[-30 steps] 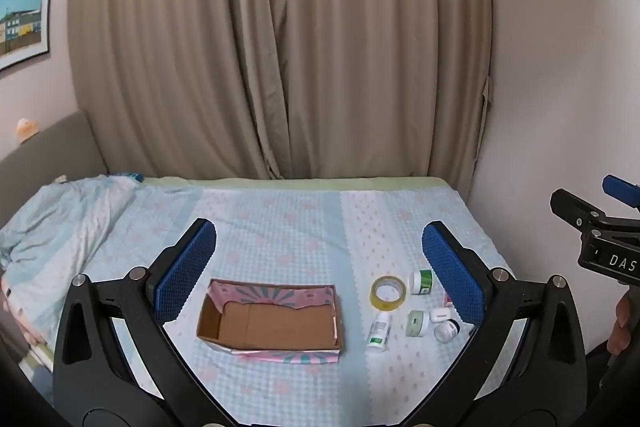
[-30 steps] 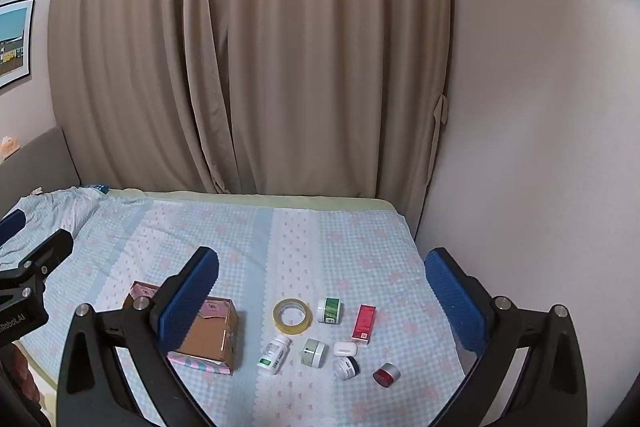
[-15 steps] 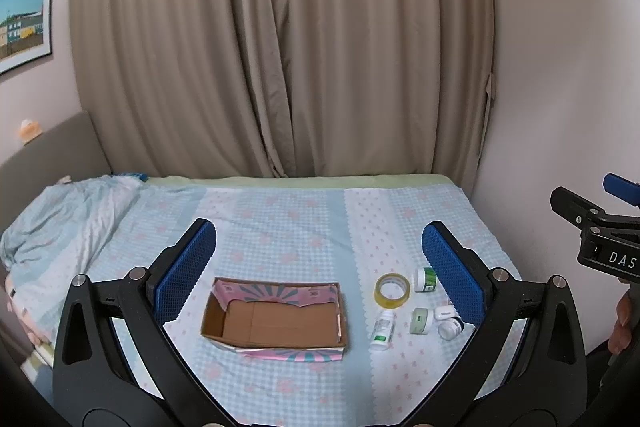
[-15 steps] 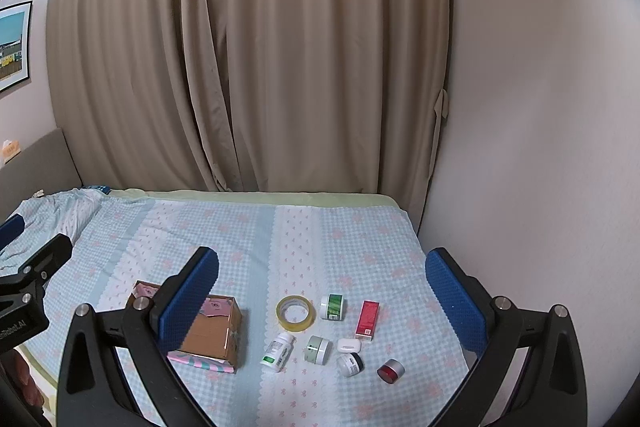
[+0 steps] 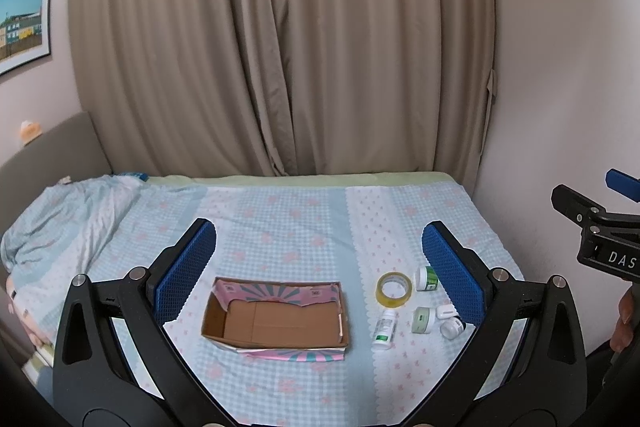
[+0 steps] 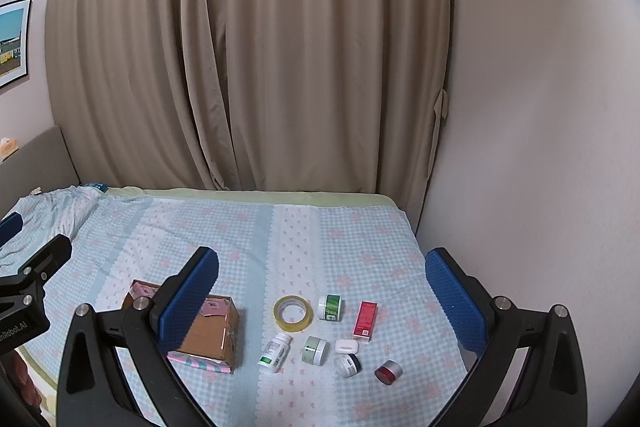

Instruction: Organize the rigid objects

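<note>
An open empty cardboard box (image 5: pixel 276 319) lies on the bed; it also shows in the right wrist view (image 6: pixel 208 331). To its right lie a yellow tape roll (image 6: pixel 292 313), a green-labelled jar (image 6: pixel 330 307), a red carton (image 6: pixel 365 320), a white pill bottle (image 6: pixel 275 351), a pale green jar (image 6: pixel 314 349), a white earbud case (image 6: pixel 346 346), a black-and-white jar (image 6: pixel 348 365) and a red-lidded jar (image 6: pixel 388 372). My left gripper (image 5: pixel 318 271) is open and empty, above the box. My right gripper (image 6: pixel 320 297) is open and empty, above the small items.
The bed (image 5: pixel 296 219) has a blue checked sheet and a crumpled duvet (image 5: pixel 68 219) at the left. Beige curtains (image 5: pixel 280 47) hang behind. A wall (image 6: pixel 540 147) borders the bed's right side. A picture (image 5: pixel 22 23) hangs at the left.
Both views have shifted slightly; the box and small items sit a little higher in frame. Nothing on the bed has moved, and both grippers stay open.
</note>
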`<state>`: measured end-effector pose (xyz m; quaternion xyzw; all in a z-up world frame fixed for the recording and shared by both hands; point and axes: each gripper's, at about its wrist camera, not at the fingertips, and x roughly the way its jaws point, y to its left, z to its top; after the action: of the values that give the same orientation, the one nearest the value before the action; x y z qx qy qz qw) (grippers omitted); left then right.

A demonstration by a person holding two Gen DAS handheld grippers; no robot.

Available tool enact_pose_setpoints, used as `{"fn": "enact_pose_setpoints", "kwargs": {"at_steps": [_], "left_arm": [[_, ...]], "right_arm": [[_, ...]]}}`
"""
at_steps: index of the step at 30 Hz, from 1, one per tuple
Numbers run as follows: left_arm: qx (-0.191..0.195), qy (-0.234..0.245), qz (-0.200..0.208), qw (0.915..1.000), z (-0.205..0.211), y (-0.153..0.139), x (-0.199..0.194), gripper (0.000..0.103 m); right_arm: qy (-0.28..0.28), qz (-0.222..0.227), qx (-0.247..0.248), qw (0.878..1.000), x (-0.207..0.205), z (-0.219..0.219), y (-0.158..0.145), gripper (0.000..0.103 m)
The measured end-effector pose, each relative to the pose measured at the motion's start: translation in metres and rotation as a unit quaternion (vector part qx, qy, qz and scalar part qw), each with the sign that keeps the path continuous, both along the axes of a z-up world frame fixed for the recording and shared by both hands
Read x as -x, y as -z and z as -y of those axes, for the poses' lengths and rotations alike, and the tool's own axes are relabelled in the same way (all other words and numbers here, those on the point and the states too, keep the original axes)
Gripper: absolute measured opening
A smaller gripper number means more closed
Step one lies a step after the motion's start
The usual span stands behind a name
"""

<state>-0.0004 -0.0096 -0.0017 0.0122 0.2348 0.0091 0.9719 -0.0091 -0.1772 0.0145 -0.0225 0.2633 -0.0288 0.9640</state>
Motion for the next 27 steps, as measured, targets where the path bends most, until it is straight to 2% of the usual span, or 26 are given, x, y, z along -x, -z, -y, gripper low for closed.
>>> {"fn": "enact_pose_setpoints", "kwargs": {"at_steps": [27], "left_arm": [[0.012, -0.006, -0.003, 0.9999, -0.0059, 0.0019, -0.0048, 0.102]], "right_arm": [[-0.004, -0.007, -0.009, 1.0, -0.0044, -0.0024, 0.0053, 0.103]]}}
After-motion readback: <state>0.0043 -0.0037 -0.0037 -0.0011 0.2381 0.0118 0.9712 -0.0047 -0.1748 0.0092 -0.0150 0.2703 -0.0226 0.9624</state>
